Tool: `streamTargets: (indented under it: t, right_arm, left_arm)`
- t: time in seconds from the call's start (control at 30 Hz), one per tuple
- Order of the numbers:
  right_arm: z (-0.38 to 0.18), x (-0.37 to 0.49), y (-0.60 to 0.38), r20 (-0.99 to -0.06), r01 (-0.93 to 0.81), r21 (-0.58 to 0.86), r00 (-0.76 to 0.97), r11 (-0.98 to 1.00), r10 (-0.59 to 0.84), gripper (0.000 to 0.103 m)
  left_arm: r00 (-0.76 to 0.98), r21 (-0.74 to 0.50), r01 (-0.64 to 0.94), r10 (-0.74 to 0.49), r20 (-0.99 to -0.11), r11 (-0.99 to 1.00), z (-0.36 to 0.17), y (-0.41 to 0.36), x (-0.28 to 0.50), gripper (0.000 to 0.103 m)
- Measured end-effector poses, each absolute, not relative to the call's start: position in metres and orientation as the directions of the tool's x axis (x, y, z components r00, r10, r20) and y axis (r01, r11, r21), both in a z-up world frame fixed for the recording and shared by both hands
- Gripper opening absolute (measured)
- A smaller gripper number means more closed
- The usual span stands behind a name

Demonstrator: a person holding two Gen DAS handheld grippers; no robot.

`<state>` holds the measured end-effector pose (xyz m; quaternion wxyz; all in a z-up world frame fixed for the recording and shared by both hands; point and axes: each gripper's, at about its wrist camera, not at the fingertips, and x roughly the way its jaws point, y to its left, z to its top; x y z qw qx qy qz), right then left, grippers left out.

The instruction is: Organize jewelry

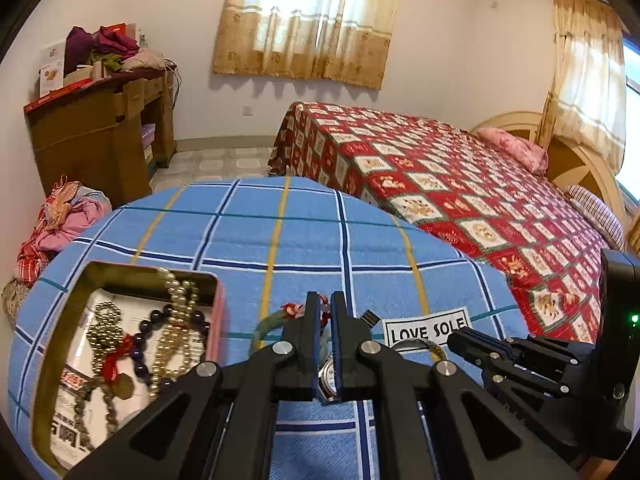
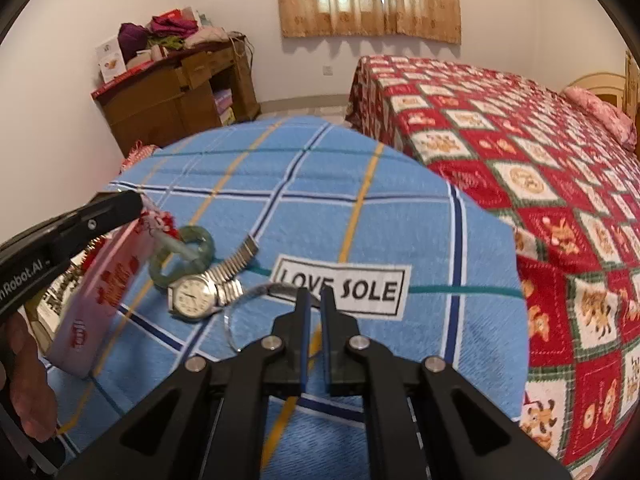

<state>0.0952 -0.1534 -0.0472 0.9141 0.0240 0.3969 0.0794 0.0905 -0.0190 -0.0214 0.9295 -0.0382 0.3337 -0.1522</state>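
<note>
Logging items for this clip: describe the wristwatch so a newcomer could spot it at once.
Start at the blue plaid cloth and find its white LOVE SOLE label. Just left of the label lies the wristwatch, between the label and the pink tin. Unlike the green jade bangle beside it, it has a round white dial and a silver stretch band.

White walls; curtained window [image 1: 308, 20]; quilted bed [image 1: 460, 200]; wooden desk [image 1: 100, 128].

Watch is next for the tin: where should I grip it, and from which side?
Grip the watch by the metal band just beyond the case, coming from above with fingers across the band's width. It lies flat, face up; the band is narrower than the round case.
</note>
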Motion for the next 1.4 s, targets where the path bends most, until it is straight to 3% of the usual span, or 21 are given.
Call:
streamTargets:
  t: [0.27, 0.3, 0.37, 0.63, 0.7, 0.77, 1.4]
  right_arm:
    - [-0.050, 0.104, -0.151, -0.754, -0.130, 0.060, 0.644, 0.990, 0.131, 0.008]
    - [-0.053, 0.106, -0.152, -0.762, -0.127, 0.056, 0.635, 0.990, 0.124, 0.012]
    - [-0.058, 0.109, -0.152, -0.773, -0.123, 0.044, 0.624, 0.991, 0.112, 0.034]
    - [-0.081, 0.119, -0.145, -0.814, -0.136, -0.016, 0.576, 0.991, 0.066, 0.034]
    - [-0.079, 0.119, -0.142, -0.817, -0.151, -0.021, 0.572, 0.988, 0.070, 0.015]
    - [-0.078, 0.117, -0.141, -0.816, -0.164, -0.009, 0.571, 0.986, 0.088, 0.007]
    - [-0.016, 0.096, -0.118, -0.727, -0.235, 0.057, 0.657, 0.970, 0.201, 0.007]
  left_arm:
    - [0.733, -0.178, 0.255, -0.310, -0.606, 0.950, -0.013, -0.010, 0.083, 0.004]
    - [0.730, -0.174, 0.258, -0.310, -0.609, 0.950, -0.014, -0.011, 0.083, 0.004]
    - [0.724, -0.172, 0.265, -0.314, -0.615, 0.949, -0.018, -0.013, 0.081, 0.004]
    - [0.703, -0.179, 0.288, -0.334, -0.627, 0.941, -0.026, -0.016, 0.079, 0.004]
    - [0.704, -0.180, 0.288, -0.335, -0.626, 0.941, -0.025, -0.016, 0.079, 0.004]
    - [0.706, -0.184, 0.289, -0.339, -0.622, 0.940, -0.023, -0.014, 0.077, 0.004]
    - [0.774, -0.159, 0.221, -0.273, -0.572, 0.962, 0.010, 0.026, 0.063, 0.004]
